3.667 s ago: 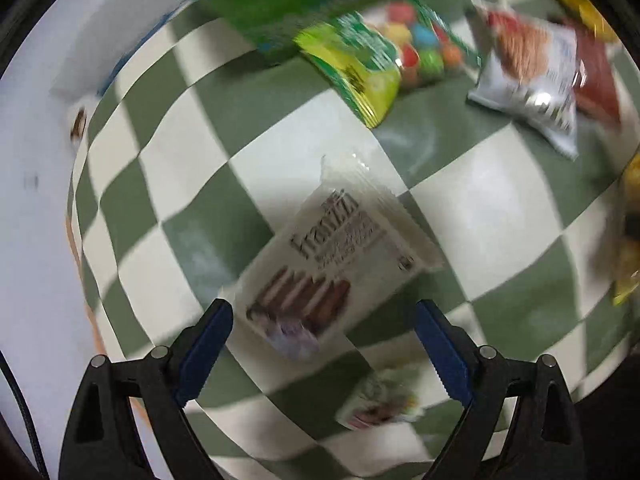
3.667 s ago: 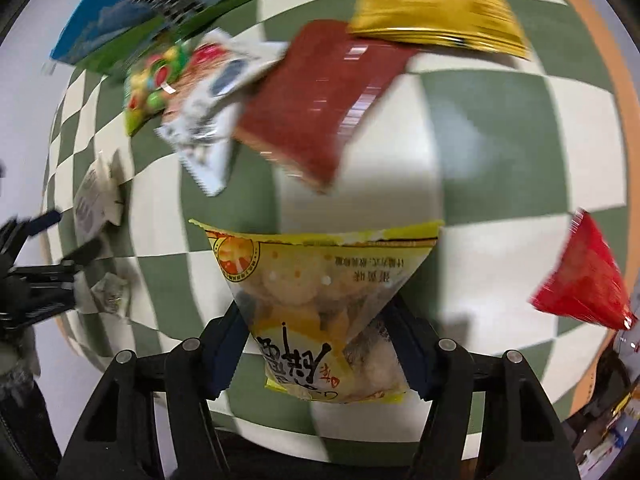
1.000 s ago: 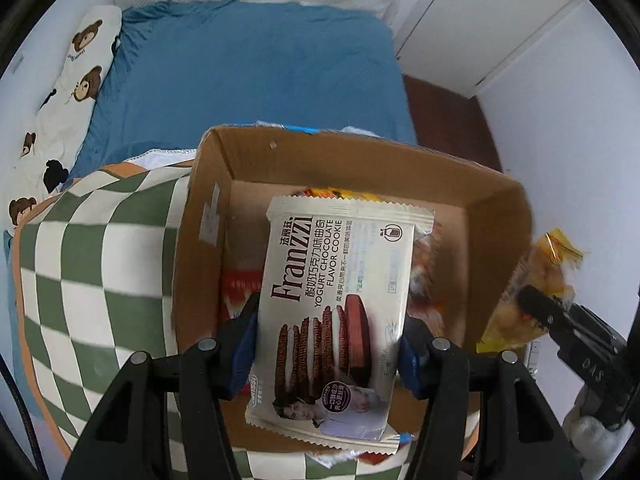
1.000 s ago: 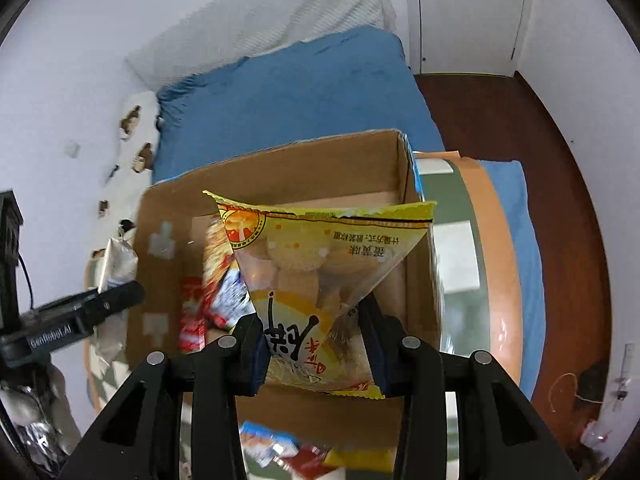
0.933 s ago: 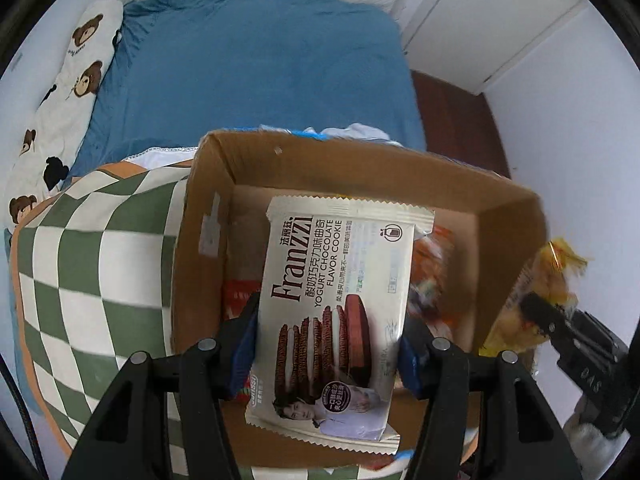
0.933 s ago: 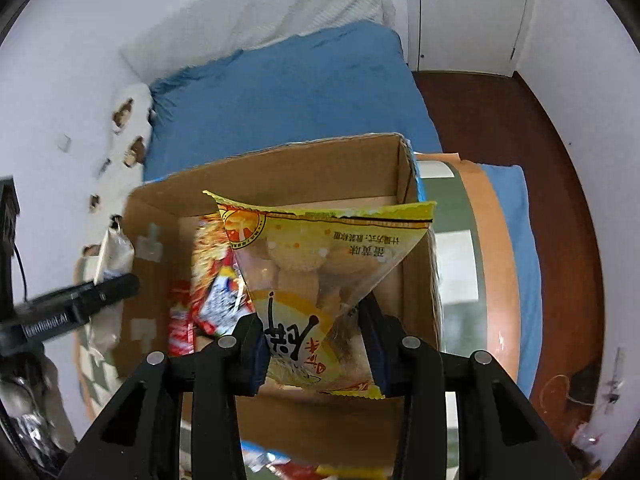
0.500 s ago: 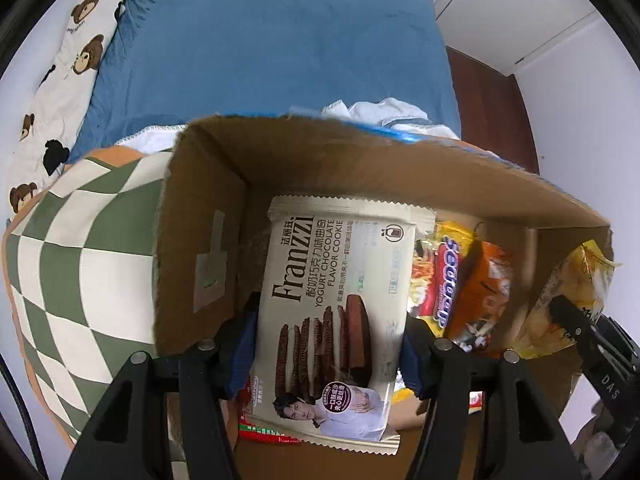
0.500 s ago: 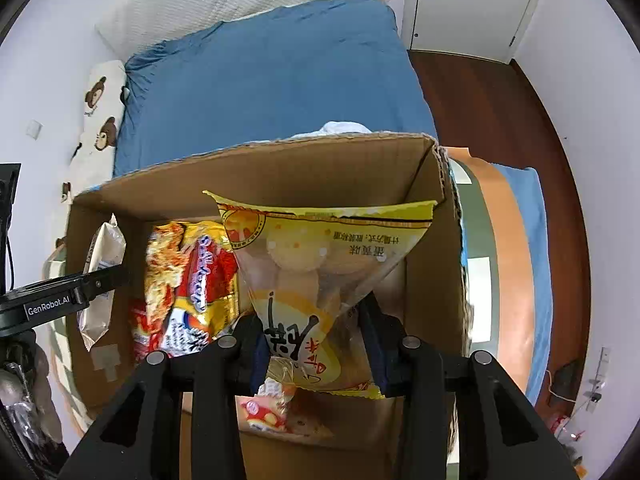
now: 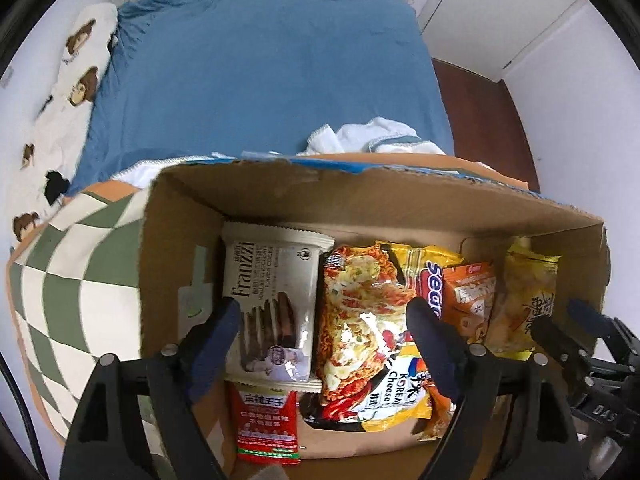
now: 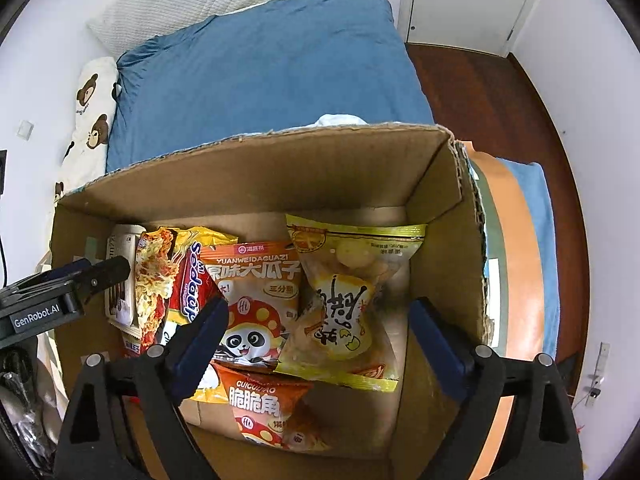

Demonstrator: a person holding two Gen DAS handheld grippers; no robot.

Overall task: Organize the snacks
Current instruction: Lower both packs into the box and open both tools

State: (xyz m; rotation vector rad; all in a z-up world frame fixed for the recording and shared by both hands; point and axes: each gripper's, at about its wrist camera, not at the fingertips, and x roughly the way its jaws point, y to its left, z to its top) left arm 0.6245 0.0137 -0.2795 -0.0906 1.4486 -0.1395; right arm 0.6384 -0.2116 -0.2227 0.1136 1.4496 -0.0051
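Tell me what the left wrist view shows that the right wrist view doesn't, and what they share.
Only the left wrist view: the checkered cloth beside the box and the red sachet below the Franzzi cookie pack.

Only the right wrist view: the panda seed bag, the orange bag under it, and the wooden floor.

Both: the cardboard box, the noodle pack, the yellow biscuit bag, the blue bed. The left gripper and right gripper are opening, touching neither pack.

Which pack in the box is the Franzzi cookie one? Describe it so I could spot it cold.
Start at the open cardboard box on the checkered cloth. The Franzzi cookie pack lies against the box's left wall in the left wrist view, beside the noodle packet. It alone is white, picturing dark chocolate cookies; its neighbours are yellow, orange or red.
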